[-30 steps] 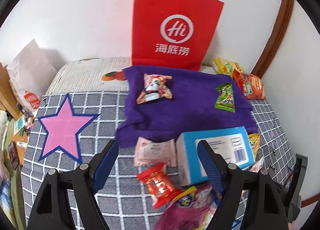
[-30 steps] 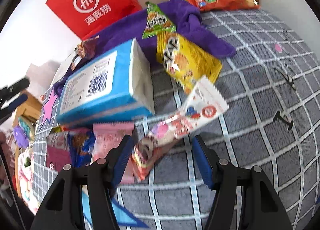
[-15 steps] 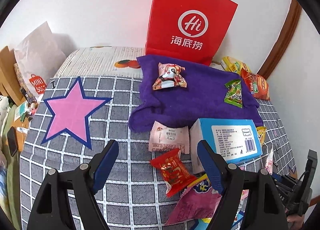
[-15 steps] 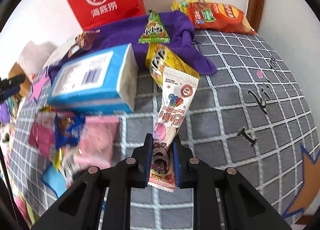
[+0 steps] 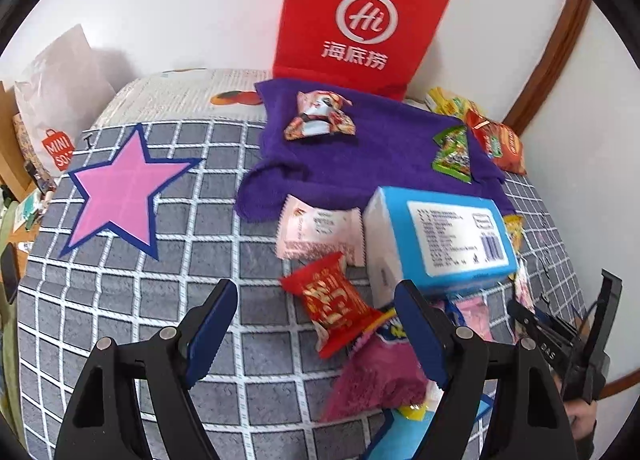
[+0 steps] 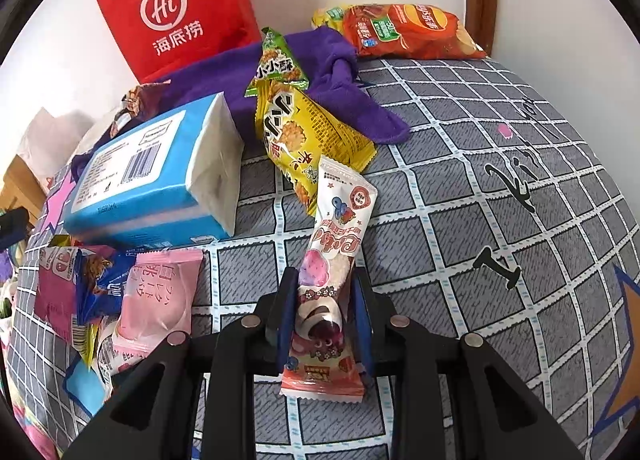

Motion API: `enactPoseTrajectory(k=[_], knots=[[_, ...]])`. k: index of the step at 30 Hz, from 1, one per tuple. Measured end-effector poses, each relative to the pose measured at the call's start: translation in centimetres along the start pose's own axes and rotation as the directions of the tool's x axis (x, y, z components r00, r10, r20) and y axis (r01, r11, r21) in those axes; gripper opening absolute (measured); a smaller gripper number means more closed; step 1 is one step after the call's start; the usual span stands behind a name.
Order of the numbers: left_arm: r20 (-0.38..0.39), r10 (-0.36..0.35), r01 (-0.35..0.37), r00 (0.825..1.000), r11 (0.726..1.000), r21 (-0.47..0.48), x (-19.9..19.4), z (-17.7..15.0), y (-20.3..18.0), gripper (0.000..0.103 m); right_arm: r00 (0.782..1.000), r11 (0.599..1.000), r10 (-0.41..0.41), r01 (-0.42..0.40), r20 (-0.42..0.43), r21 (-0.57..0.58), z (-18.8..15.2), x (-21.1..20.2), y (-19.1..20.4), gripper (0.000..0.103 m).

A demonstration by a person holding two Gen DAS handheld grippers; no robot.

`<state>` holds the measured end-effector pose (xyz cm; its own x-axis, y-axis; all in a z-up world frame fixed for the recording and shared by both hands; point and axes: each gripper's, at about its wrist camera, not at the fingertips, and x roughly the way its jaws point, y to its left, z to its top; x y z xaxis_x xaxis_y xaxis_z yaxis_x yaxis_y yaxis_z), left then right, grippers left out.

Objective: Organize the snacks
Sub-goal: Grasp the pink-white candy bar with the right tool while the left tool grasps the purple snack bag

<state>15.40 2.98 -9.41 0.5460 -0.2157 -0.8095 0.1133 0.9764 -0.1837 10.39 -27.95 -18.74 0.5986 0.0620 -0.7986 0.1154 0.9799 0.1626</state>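
The right gripper (image 6: pixel 325 310) is tilting down, jaws opening around a long pink-and-white snack packet (image 6: pixel 334 260) – the left gripper (image 5: pixel 316 330) is hanging open, empty.

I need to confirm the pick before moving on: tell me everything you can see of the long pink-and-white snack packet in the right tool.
The long snack packet is a glossy plastic wrapper, white at its far end and pink near the camera, printed with cartoon figures, with crimped seals. It points away from the camera. The right tool has it between its pads at the lower middle, jaws easing open slightly. Its far end overlaps the yellow snack bag.
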Motion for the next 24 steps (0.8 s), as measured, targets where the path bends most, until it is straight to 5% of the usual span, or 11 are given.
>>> enactPoseTrajectory(k=[8,18,24], knots=[[-0.047,-0.059,0.063,0.997,0.995,0.080,1.0,-2.1,-3.0,0.082,0.999,0.998,-0.023,0.025,0.032,-0.064,-0.7,-0.2,0.5,0.027],[-0.105,0.023,0.001,0.994,0.975,0.220,3.0,-4.5,-6.1,0.083,0.999,0.998,0.011,-0.009,0.043,-0.055,-1.0,-0.5,-0.3,0.027],[-0.115,0.019,0.007,0.993,0.976,0.218,4.3,-5.1,-6.3,0.082,0.998,0.998,-0.014,0.017,0.064,-0.053,-1.3,-0.5,0.0,0.027]])
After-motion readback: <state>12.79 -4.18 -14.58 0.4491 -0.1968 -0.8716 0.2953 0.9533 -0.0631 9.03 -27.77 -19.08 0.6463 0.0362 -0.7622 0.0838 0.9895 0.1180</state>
